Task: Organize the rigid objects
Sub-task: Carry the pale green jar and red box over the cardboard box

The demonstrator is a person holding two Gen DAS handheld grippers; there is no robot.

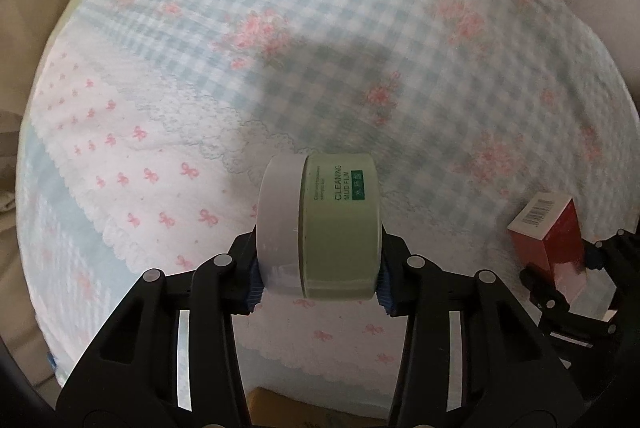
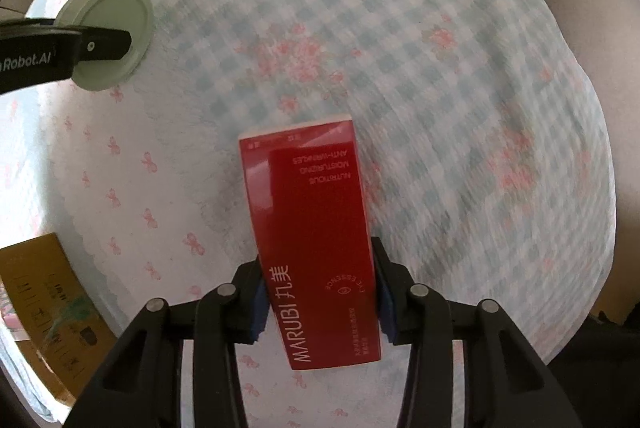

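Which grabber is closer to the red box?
Right. The right gripper is clamped on the red box. The left gripper sits off to its left, squeezing the green jar.

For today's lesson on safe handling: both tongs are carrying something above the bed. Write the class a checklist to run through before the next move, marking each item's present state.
1. Left tongs clamp the green mud film jar at both ends: ok.
2. Jar lid on: ok.
3. Right tongs grip the red Marubi box on both sides: ok.
4. Jar and box apart: ok.
5. Drop-off spot visible: cannot tell.
6. Yellow box clear of the path: cannot tell.
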